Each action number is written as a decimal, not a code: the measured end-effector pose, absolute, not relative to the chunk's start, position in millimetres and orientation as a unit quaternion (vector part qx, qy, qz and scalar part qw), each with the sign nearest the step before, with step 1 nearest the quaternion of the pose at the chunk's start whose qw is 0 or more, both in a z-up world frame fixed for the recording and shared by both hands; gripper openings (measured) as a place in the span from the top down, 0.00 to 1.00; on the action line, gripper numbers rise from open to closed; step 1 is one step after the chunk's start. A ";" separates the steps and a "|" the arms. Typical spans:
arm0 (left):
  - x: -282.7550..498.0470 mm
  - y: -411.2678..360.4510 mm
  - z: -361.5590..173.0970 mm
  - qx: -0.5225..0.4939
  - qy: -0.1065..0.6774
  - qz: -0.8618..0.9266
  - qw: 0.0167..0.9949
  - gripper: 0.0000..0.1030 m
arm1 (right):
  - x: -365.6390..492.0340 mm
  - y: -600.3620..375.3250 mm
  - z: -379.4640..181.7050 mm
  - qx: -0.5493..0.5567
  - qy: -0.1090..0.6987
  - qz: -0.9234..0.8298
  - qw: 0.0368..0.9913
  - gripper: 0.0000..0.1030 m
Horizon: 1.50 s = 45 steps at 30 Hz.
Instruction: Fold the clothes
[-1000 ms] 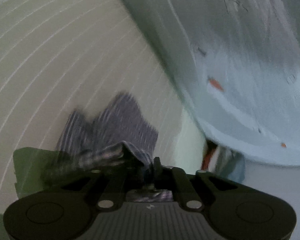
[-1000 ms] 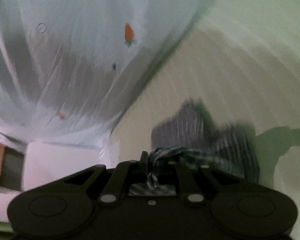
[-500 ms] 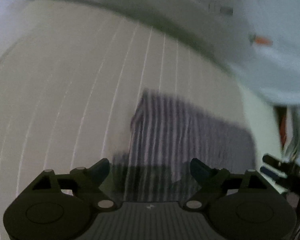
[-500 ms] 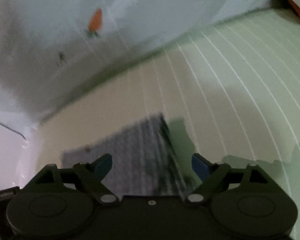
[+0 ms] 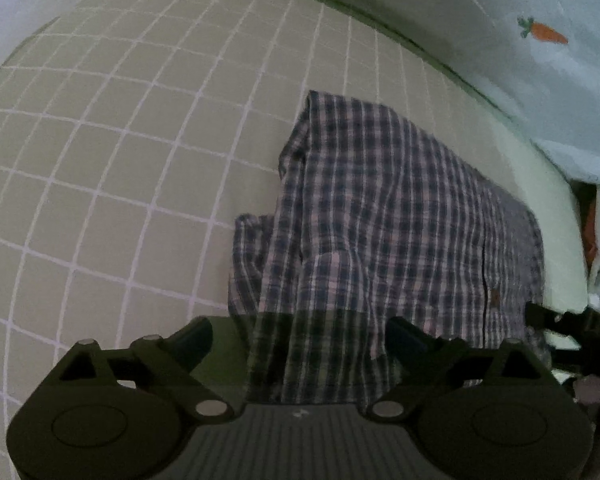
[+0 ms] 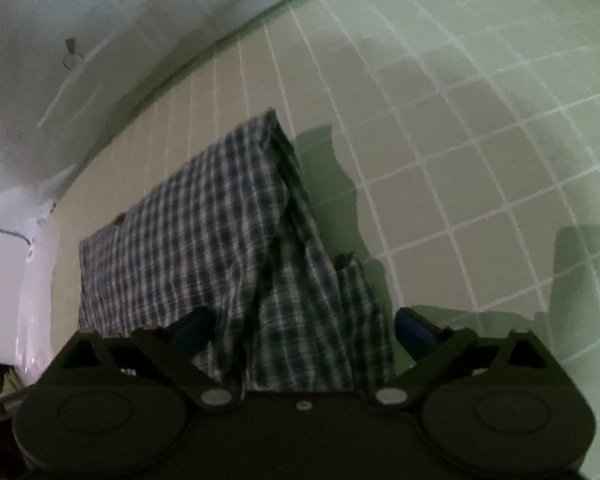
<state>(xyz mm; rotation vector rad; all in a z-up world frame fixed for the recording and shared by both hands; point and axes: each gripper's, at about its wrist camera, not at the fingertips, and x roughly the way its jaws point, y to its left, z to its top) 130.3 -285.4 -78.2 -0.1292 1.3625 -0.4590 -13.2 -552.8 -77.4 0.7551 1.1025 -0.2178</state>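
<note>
Plaid cloth (image 5: 400, 216) lies folded flat on the green checked sheet (image 5: 120, 140), its far corner pointing toward the pale carrot-print bedding (image 5: 560, 80) along the sheet's edge. The left gripper (image 5: 300, 334) and right gripper (image 6: 304, 328) each stand with fingers spread wide over the near hem, gripping nothing. Bare sheet stretches wide to the left of the cloth, and to its right in the right wrist view (image 6: 480, 160).

A pale green sheet (image 5: 112, 168) with a white grid is covering the bed. Along its far edge a light blue cloth (image 6: 60, 40) printed with a small orange carrot (image 5: 544, 33) is lying.
</note>
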 end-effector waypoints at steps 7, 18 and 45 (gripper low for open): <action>120.3 -298.4 -83.8 -0.027 0.624 -0.208 0.753 0.05 | 16.1 -539.8 -75.6 0.276 0.578 -0.090 0.763 0.00; 95.9 -295.1 -82.4 -0.066 0.558 -0.218 0.798 0.06 | -3.0 -496.8 -73.3 0.235 0.511 -0.076 0.823 0.00; -0.4 -489.2 23.3 -0.097 0.457 -0.495 0.733 0.82 | -176.0 -602.5 32.0 0.315 0.310 -0.145 0.885 0.72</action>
